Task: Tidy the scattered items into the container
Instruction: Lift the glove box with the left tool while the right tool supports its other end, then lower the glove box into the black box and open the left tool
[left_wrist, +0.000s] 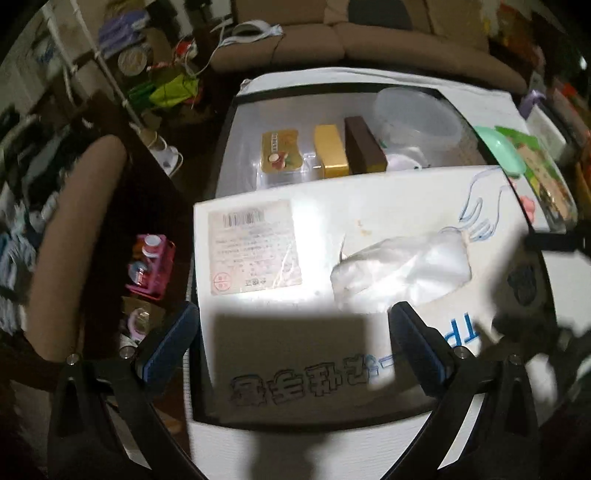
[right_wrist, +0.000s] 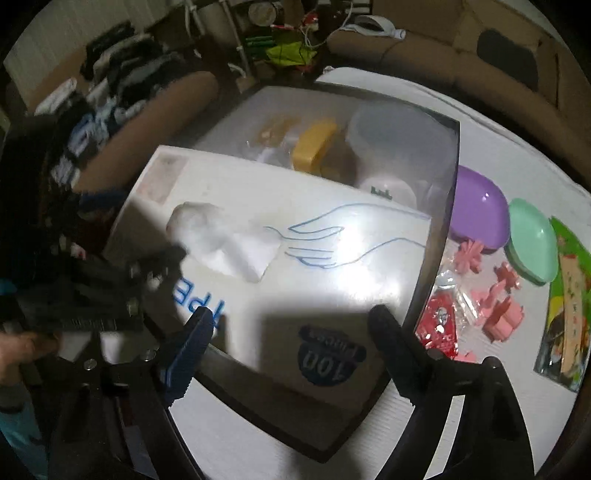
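Note:
A black-rimmed translucent storage container (left_wrist: 236, 122) (right_wrist: 452, 206) stands on the white table. A white glove box (left_wrist: 332, 229) (right_wrist: 280, 236) with plastic gloves poking out lies on its near part. Behind it inside are a gold packet (left_wrist: 279, 151), a yellow box (left_wrist: 330, 149) (right_wrist: 314, 147), a brown box (left_wrist: 364, 144) and a clear round tub (left_wrist: 417, 114) (right_wrist: 399, 136). My left gripper (left_wrist: 295, 343) is open over the box's near edge. My right gripper (right_wrist: 291, 339) is open over the box's near right corner. Neither holds anything.
On the table right of the container lie a purple bowl (right_wrist: 480, 218), a green bowl (right_wrist: 532, 240) (left_wrist: 498, 147), pink plastic pieces (right_wrist: 495, 299), a red wrapper (right_wrist: 439, 317) and a green packet (right_wrist: 565, 302) (left_wrist: 543, 173). A sofa (left_wrist: 369, 44) and cluttered shelves surround the table.

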